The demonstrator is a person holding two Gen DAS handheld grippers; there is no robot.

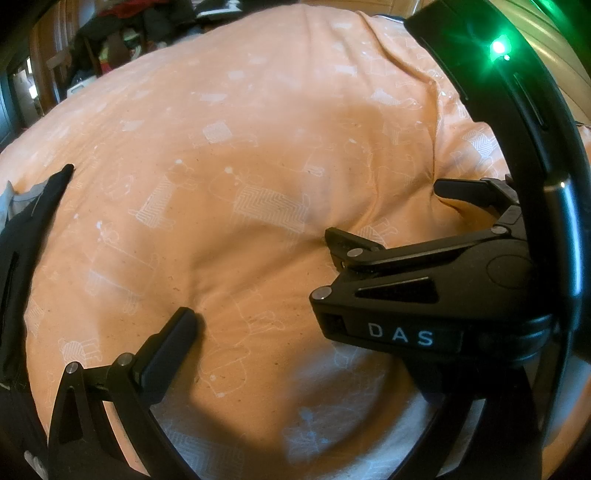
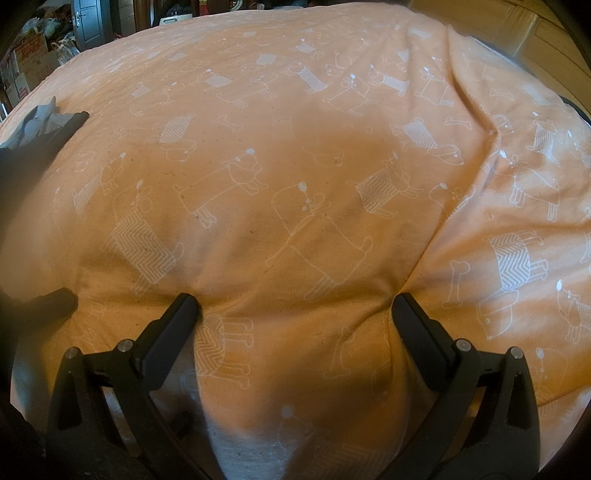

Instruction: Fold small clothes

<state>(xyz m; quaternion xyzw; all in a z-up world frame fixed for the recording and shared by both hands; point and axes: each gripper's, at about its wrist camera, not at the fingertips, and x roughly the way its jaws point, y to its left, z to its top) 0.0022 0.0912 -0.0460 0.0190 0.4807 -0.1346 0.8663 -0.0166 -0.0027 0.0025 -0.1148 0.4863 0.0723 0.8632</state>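
A dark garment with a grey part (image 1: pixel 22 229) lies at the left edge of the orange bed cover (image 1: pixel 258 129); it also shows at the far left of the right wrist view as the dark and grey garment (image 2: pixel 40 125). My left gripper (image 1: pixel 295 317) holds nothing; only its left finger (image 1: pixel 177 332) shows, set wide and resting on the cover, while the other is hidden behind the right gripper's body. My right gripper (image 2: pixel 295 306) stands open, its tips pressing into the bare cover. It appears in the left wrist view as the right gripper (image 1: pixel 391 218), to the right of my left one.
The cover (image 2: pixel 295 166) carries white dog drawings and has a long crease (image 2: pixel 469 122) on the right. Boxes and clutter (image 2: pixel 33 55) and a door (image 2: pixel 88 22) stand beyond the bed's far left. A pale wooden panel (image 2: pixel 535 33) is at the upper right.
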